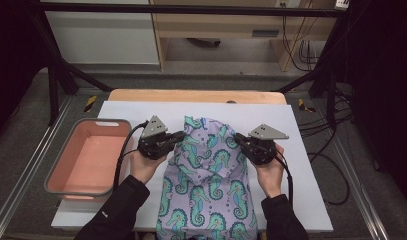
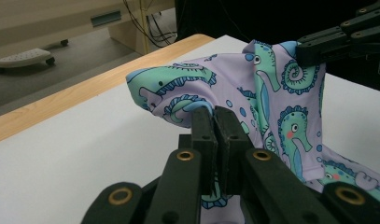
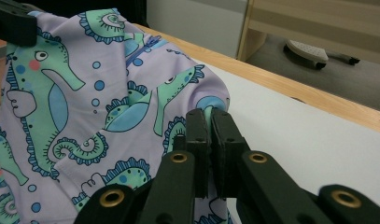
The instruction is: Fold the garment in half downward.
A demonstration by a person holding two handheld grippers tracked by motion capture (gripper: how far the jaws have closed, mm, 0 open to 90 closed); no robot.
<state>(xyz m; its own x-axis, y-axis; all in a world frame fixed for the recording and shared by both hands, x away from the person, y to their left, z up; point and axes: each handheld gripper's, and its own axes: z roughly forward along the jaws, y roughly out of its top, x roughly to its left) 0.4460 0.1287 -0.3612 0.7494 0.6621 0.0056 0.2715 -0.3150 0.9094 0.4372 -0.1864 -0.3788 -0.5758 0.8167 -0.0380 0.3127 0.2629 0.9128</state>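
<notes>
From the high view, both forearms in dark sleeves reach up from the near edge, palms cupping the tools from below. The left gripper (image 1: 179, 136) points right and the right gripper (image 1: 238, 141) points left, each meeting a side of the lilac seahorse garment (image 1: 207, 180), which lies mid-table on the white table cover (image 1: 126, 112) and runs off the near edge. A pink bin (image 1: 88, 156) sits left of the left hand (image 1: 144, 165).

In the left gripper view, the jaws are pressed together on a fold of the garment (image 2: 197, 106), lifting it off the cover; the other gripper (image 2: 313, 44) pinches the cloth farther off.

In the right gripper view, the jaws are likewise clamped on the garment's edge (image 3: 209, 112), fabric raised and draping leftward.
</notes>
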